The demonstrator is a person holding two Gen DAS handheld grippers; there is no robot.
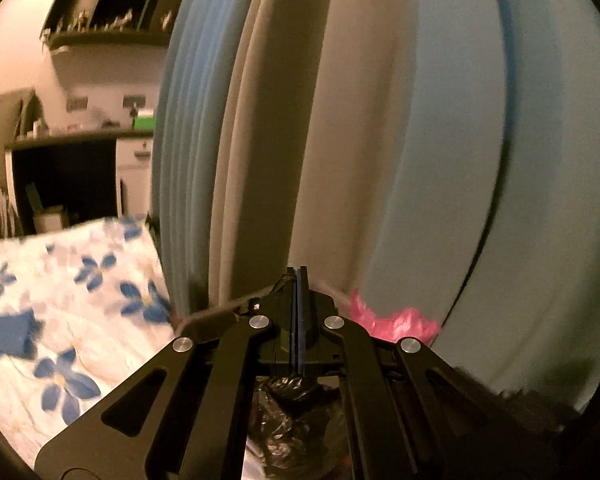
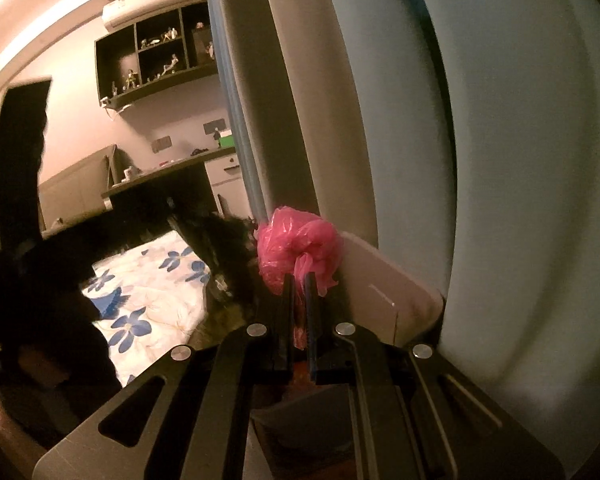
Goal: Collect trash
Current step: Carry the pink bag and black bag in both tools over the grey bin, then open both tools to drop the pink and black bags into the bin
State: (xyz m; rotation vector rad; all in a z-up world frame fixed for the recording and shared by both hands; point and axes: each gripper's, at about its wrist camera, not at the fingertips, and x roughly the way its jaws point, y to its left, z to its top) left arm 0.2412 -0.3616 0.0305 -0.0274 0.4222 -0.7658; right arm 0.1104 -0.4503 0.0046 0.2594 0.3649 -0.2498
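Observation:
My left gripper is shut, its pads pressed together on a thin edge of a black trash bag that hangs crumpled beneath the fingers. To its right, a crumpled pink plastic bag shows beside the gripper's frame. In the right wrist view, my right gripper is shut on that pink plastic bag, which bunches up above the fingertips. The black trash bag appears there as a dark blurred mass just left of the pink one. A person's dark sleeve fills the left side.
A bed with a white cover with blue flowers lies to the left. Tall blue and beige panels rise close ahead. A beige ledge sits behind the pink bag. A desk and a dark shelf of figurines stand far back.

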